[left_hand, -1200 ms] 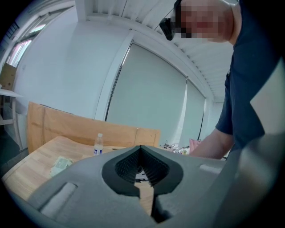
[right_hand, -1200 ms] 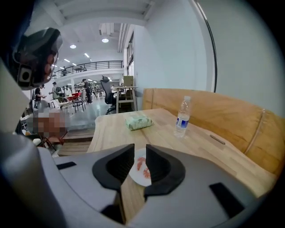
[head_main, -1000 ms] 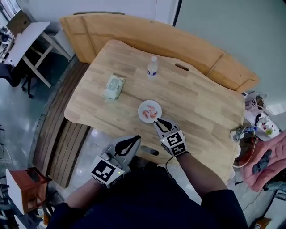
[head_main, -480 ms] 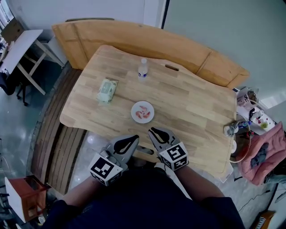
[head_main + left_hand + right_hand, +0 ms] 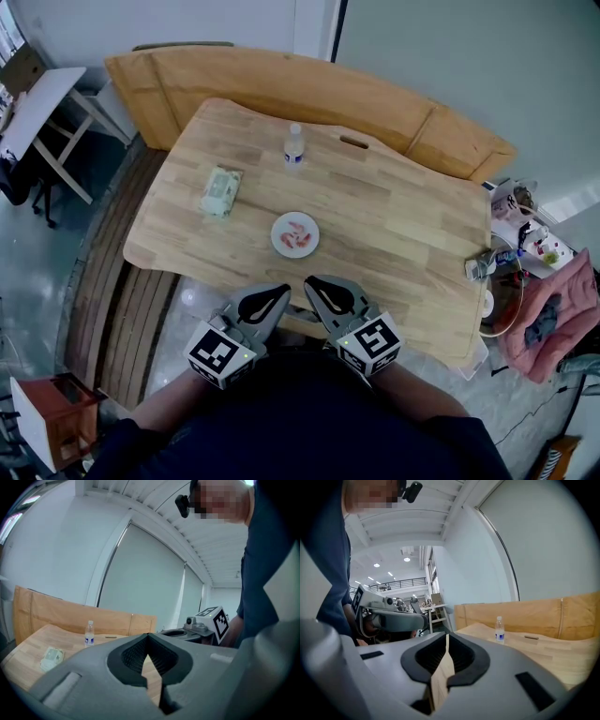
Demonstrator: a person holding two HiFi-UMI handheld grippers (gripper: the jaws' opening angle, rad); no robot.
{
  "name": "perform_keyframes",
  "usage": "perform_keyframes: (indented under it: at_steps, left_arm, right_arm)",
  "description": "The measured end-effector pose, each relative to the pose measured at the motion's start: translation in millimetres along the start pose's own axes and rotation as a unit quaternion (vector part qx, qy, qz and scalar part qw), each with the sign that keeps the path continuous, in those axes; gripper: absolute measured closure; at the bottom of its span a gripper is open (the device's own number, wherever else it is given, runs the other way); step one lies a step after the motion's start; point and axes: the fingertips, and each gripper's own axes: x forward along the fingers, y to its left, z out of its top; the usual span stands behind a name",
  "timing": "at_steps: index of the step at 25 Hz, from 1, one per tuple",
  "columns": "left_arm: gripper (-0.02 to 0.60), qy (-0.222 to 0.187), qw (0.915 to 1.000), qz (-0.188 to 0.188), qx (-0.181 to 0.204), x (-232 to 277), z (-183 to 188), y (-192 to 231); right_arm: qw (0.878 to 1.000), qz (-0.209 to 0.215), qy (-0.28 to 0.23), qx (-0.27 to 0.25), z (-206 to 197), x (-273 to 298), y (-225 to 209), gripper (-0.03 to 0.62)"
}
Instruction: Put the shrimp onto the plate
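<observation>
A small white plate point(image 5: 277, 238) sits near the front edge of the wooden table point(image 5: 403, 220), with pink shrimp point(image 5: 299, 234) lying on it. Both grippers hang below the table's front edge, close to my body. My left gripper point(image 5: 281, 292) points toward the table with its jaws closed and nothing in them. My right gripper point(image 5: 311, 282) sits beside it, also shut and holding nothing, a short way in front of the plate. In the left gripper view point(image 5: 148, 636) and the right gripper view point(image 5: 446, 636), the jaw tips meet, and the jaws hide the plate.
A water bottle point(image 5: 293, 148) stands at the table's far side, and a wipes packet point(image 5: 219, 190) lies to the left. A curved wooden bench point(image 5: 281, 75) runs behind the table. Cluttered items point(image 5: 483, 267) sit at the table's right end. A small red stool point(image 5: 56, 412) stands at lower left.
My right gripper has drawn back from the plate's edge toward my body and now sits beside the left one. The shrimp stay on the plate. The left gripper has barely moved.
</observation>
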Motion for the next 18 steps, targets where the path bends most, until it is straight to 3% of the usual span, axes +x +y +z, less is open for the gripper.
perform_keyframes:
  at_steps: [18]
  left_arm:
    - [0.577, 0.001, 0.9999, -0.012, 0.003, 0, -1, -7]
  right_arm:
    - [0.999, 0.017, -0.042, -0.015, 21, -14, 25, 0.585]
